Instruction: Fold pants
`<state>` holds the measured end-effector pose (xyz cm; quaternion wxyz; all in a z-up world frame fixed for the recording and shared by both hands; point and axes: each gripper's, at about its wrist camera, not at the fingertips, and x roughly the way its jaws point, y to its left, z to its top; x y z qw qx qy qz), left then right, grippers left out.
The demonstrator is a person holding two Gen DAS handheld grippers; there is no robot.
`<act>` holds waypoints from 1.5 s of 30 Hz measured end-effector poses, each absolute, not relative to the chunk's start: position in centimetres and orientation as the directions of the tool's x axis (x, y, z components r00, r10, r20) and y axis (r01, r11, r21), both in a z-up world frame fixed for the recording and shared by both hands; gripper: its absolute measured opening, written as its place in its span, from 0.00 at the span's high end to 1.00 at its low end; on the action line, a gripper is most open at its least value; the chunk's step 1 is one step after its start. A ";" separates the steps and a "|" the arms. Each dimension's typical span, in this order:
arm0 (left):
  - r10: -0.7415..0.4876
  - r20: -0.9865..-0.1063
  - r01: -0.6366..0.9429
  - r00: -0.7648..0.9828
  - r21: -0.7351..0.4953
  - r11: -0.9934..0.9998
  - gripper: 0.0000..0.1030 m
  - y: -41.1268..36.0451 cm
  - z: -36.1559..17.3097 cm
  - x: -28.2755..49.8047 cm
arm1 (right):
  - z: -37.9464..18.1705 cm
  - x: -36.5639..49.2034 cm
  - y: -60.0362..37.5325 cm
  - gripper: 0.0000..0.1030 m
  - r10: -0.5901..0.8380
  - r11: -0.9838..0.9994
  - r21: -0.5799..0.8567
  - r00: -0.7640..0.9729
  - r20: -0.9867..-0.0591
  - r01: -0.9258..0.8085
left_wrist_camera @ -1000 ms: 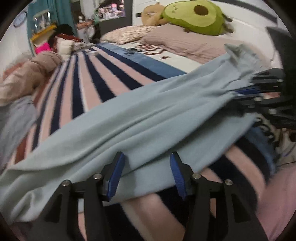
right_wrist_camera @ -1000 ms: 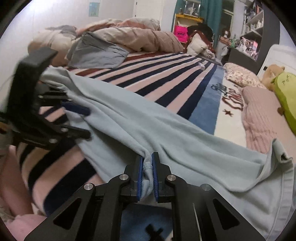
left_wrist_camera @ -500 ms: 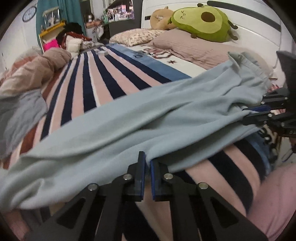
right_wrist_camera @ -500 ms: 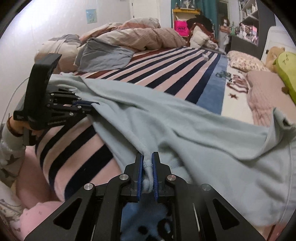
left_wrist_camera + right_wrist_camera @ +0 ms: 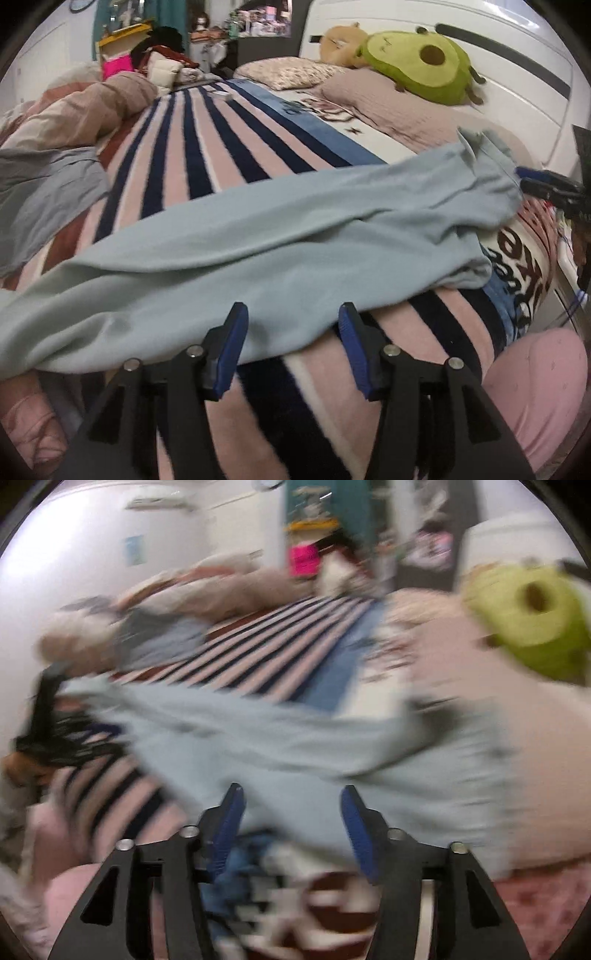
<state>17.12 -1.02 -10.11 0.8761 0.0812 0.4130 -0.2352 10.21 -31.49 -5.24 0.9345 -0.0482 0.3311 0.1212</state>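
Left wrist view: we see a rumpled duvet (image 5: 74, 110) at far left, then the striped blanket (image 5: 207, 155) with the pale blue pants (image 5: 258, 243) stretched across it. Our left gripper (image 5: 291, 332) has its jaws opening, pads apart, the pants' near edge lying between them but not pinched. An avocado plush (image 5: 417, 66) sits on the pillows, and our right gripper (image 5: 543, 184) shows at the right edge beside the waistband. In the blurred right wrist view its jaws are opening too, apart over the pants' edge.
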 end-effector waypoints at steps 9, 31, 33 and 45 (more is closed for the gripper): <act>-0.330 -0.764 0.445 0.555 -0.063 0.893 0.51 -0.6 -10.1 17.2 | -6.6 11.1 -40.1 0.23 -0.002 0.999 0.030 0.749 -0.662 0.029; -0.329 -0.755 0.453 0.567 -0.047 0.890 0.50 -2.0 -8.2 16.1 | -0.8 1.1 -45.5 0.79 -0.346 0.938 -0.204 0.774 -0.531 0.279; -0.324 -0.758 0.452 0.566 -0.043 0.891 0.45 -2.0 -8.3 16.1 | -1.2 1.1 -46.6 0.78 -0.361 0.932 -0.198 0.731 -0.579 0.304; -0.257 -0.831 0.490 0.493 0.021 0.872 0.39 0.1 -9.8 15.6 | 0.1 3.2 -39.0 0.42 -0.056 0.997 -0.080 0.842 -0.537 0.015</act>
